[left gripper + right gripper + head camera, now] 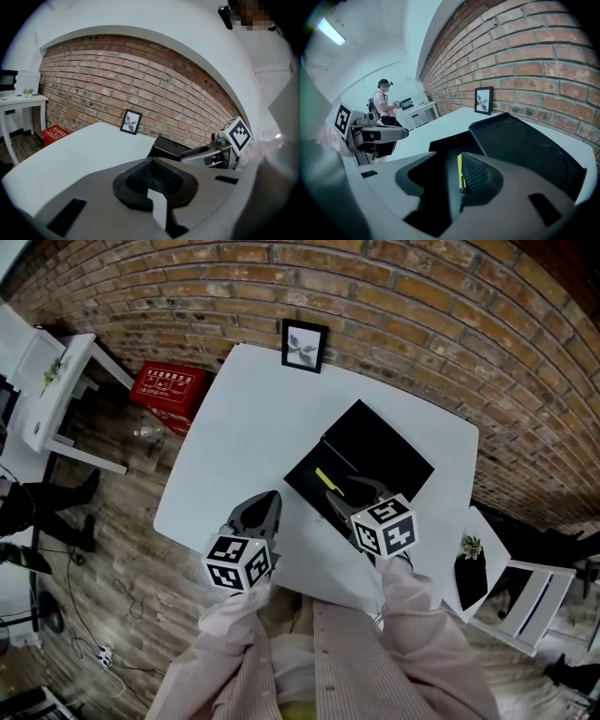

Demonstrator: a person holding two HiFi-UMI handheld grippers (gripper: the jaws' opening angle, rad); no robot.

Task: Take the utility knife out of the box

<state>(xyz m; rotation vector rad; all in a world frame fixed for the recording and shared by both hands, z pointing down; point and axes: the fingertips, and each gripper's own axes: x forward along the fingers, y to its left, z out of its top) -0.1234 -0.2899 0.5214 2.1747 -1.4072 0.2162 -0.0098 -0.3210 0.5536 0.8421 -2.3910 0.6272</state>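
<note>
Even indoor light; a ceiling lamp (pixel 330 30) glows at the right gripper view's upper left. The white table (pixel 244 427) reads bright, the black box (pixel 384 451) almost detailless. Fisheye curves the brick wall (pixel 422 296); corners darken.

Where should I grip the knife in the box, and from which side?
Grip the knife at mid-length, across its narrow width, coming down from above with the right gripper, whose jaws are apart. It is long and thin and seems to lie flat in the open box, so the walls likely block a sideways approach.
</note>
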